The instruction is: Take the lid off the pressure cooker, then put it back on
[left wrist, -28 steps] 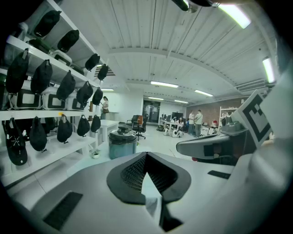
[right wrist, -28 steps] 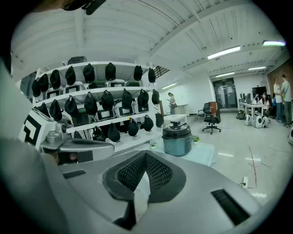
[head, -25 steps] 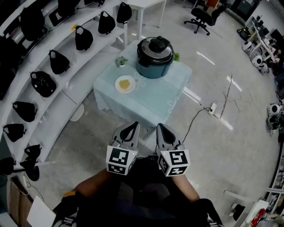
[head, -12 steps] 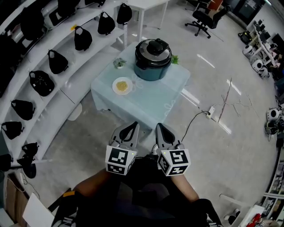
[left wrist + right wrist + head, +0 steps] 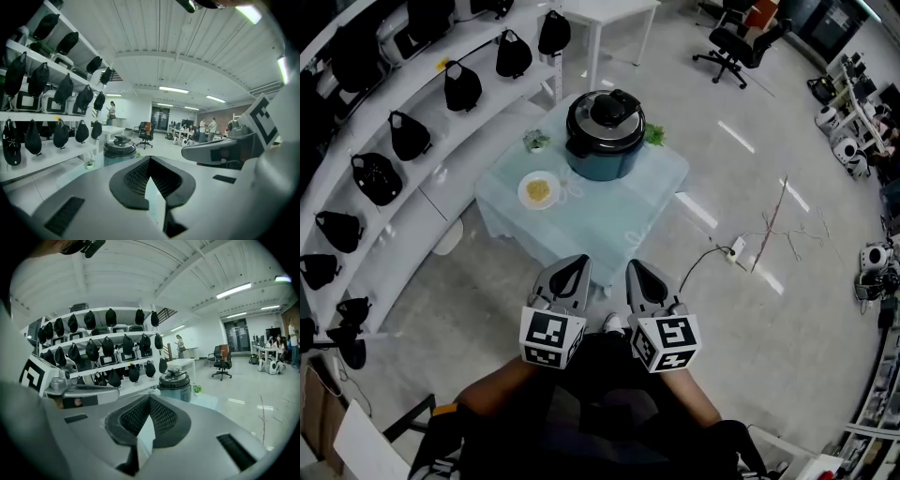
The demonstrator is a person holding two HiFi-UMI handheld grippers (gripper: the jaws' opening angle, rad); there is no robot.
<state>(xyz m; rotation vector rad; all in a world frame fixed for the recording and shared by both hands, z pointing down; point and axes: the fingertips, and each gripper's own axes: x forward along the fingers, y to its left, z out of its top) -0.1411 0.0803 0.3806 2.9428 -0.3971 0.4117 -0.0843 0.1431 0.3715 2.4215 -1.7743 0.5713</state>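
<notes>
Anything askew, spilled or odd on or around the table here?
Nothing stands out. The pressure cooker stands upright on the table with its lid seated, and the plate of yellow food beside it looks unspilled. Only a cable trails across the floor to a power strip right of the table.

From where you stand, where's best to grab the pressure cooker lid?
Probably by the raised black handle at the centre of the lid, coming from above: the pressure cooker stands upright and the handle sticks up proud of the lid.
</notes>
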